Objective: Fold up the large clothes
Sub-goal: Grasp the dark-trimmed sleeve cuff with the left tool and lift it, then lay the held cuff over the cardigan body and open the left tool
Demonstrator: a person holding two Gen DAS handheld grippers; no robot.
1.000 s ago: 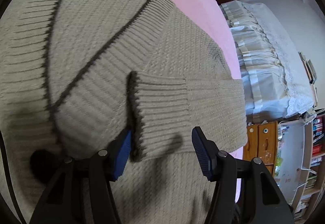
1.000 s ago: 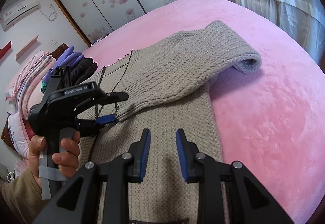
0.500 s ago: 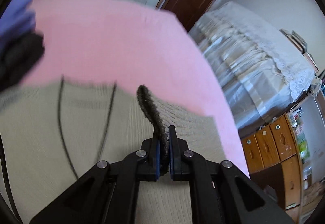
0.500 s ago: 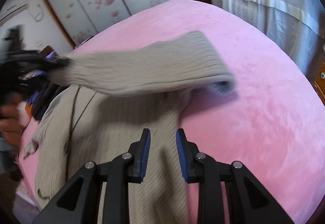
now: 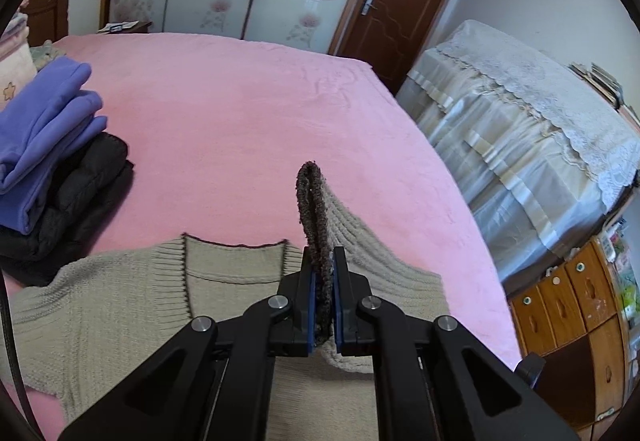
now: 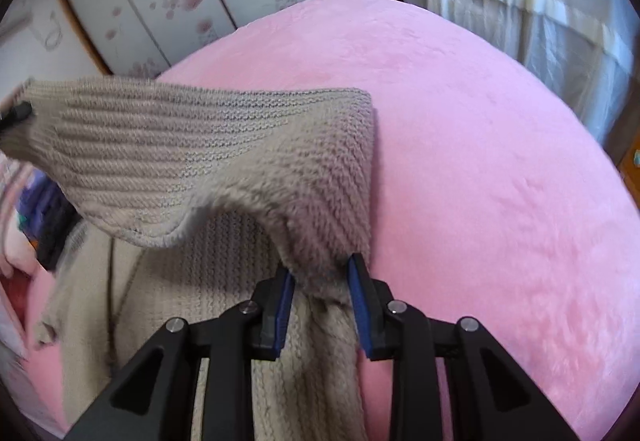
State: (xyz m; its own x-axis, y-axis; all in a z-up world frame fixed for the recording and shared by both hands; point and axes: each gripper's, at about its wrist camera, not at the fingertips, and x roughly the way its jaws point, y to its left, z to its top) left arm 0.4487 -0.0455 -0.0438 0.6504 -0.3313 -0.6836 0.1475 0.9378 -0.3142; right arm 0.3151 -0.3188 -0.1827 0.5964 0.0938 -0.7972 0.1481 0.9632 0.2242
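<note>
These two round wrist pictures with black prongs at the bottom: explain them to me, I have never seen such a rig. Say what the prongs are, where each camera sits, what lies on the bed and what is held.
The black prongs are two-finger clamps that a person carries, one in each hand. A wide-angle camera sits on each and looks forward along the fingers, which is why the pictures are round and bent.

In the left wrist view, the left hand-held gripper is shut on the ribbed cuff of a beige knitted sweater, lifting the sleeve. The sweater lies on a bed with a pink blanket. Beside it sits a stack of folded clothes, purple on black.

In the right wrist view, the right hand-held gripper has the bunched base of that sleeve between its fingers; whether it squeezes is unclear.
</note>
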